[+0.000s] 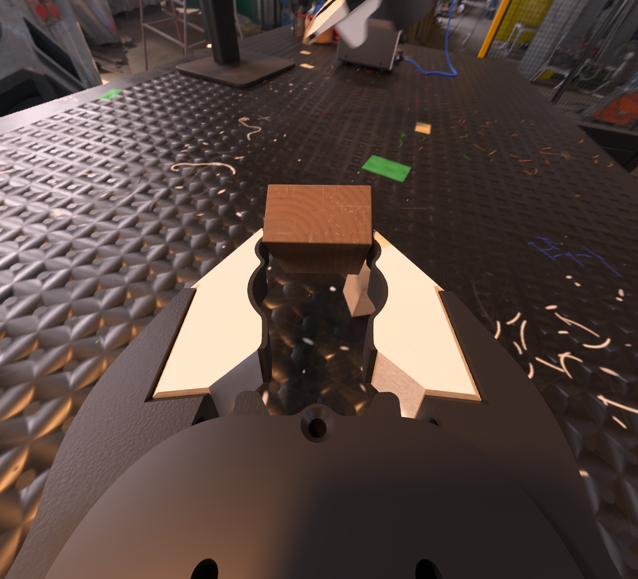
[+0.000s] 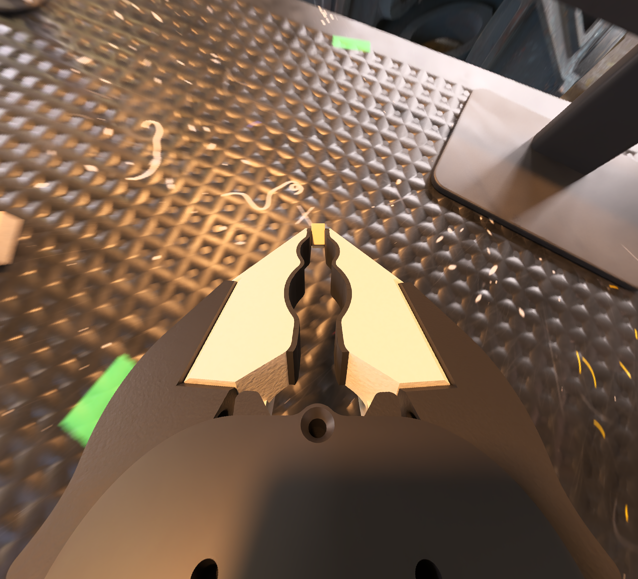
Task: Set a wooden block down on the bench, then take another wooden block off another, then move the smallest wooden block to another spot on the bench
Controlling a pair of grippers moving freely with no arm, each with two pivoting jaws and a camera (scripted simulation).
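Left hand-held gripper pinches brown wooden block at its tips above the bench, pale block just below-right; right hand-held gripper, nearly closed, pinches smallest wooden block mid-air, farther off.

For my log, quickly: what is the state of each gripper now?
Left gripper: closed on the brown wooden block.
Right gripper: closed on the small pale wooden block.
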